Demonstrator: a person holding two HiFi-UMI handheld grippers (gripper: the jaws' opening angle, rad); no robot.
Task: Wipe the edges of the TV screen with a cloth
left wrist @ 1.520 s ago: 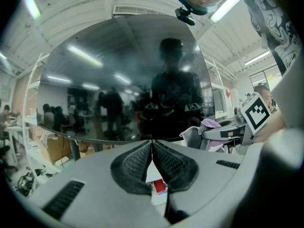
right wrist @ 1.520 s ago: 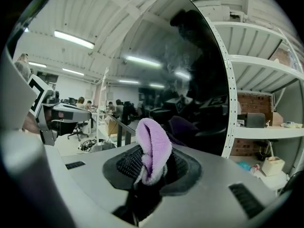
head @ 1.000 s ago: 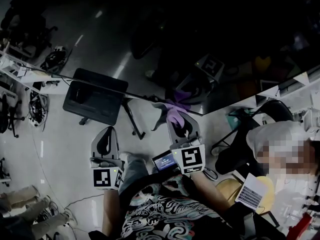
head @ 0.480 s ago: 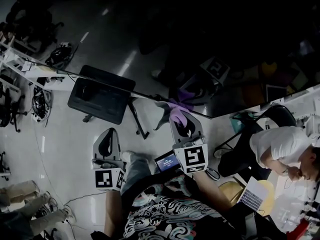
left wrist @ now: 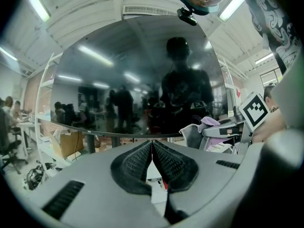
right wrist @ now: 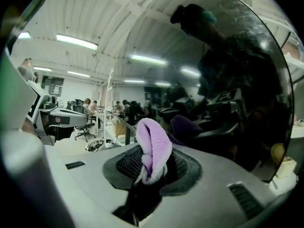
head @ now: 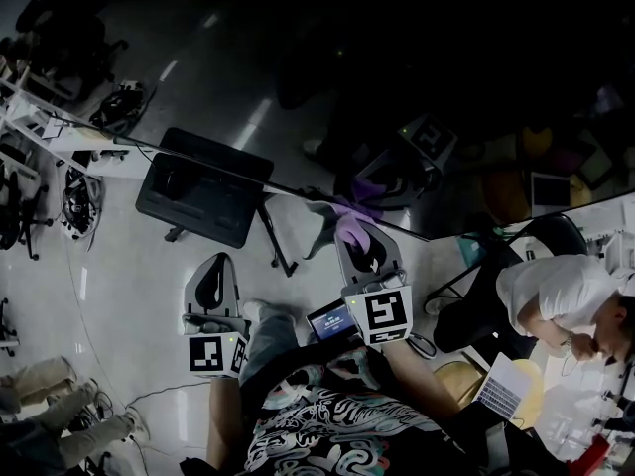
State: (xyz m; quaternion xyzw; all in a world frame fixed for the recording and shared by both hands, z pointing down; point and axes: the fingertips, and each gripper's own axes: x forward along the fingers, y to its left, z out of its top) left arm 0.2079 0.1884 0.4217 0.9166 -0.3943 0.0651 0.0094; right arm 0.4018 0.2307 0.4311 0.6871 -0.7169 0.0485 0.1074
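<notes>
**A:** where's the cloth at?

**B:** Purple cloth (right wrist: 153, 144) is pinched in my right hand-held gripper (head: 351, 230), right at the TV (head: 476, 87) bottom edge. Left hand-held gripper (left wrist: 152, 151) is pressed together with nothing in it.

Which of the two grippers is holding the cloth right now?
The right gripper: a purple cloth is pinched between its jaws. The left gripper has its jaws together with nothing between them.

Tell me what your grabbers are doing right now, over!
Right gripper shut on the purple cloth, at the TV screen's bottom edge. Left gripper shut, empty. Nothing seen blocking the edge.
</notes>
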